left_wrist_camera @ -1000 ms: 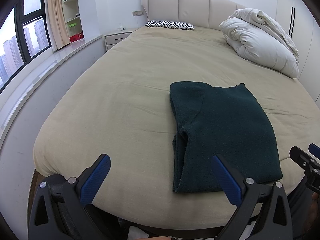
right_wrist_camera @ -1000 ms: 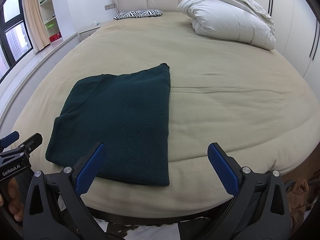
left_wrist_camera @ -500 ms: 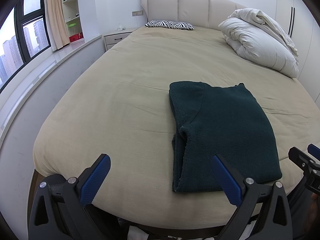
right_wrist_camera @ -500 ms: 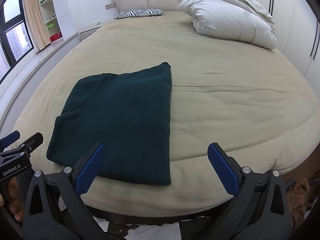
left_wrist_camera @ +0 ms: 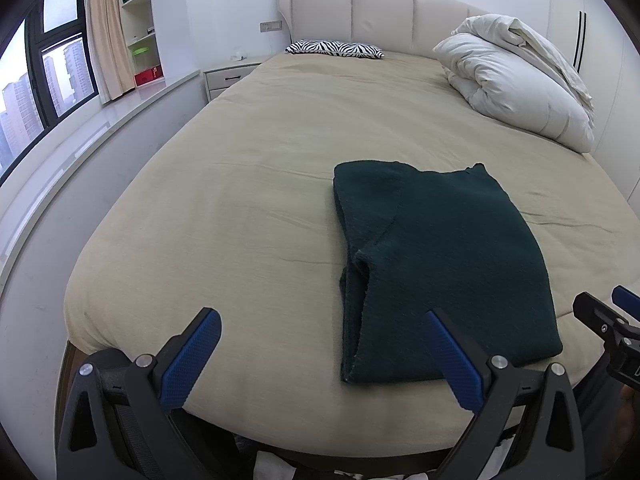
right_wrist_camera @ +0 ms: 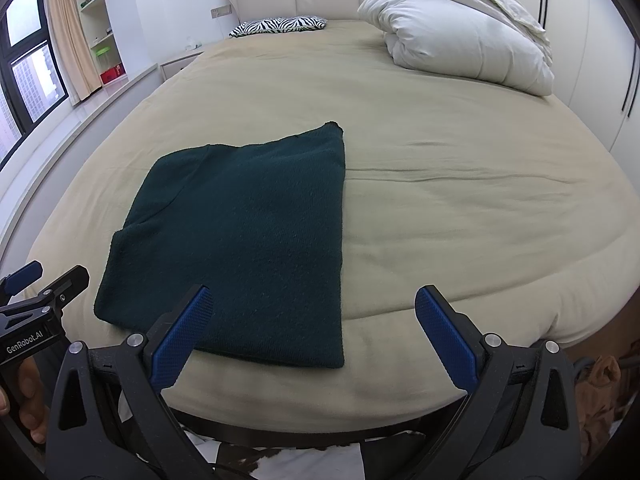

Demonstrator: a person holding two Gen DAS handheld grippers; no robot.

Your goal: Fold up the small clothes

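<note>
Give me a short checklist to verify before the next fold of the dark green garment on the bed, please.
1. Left hand-held gripper open and holding nothing: ok.
2. Right hand-held gripper open and holding nothing: ok.
3. Garment lies flat, already partly folded: ok.
4. Both grippers clear of the cloth: ok.
5. Bed bare around the garment: ok.
6. Layers underneath lie even: cannot tell.
</note>
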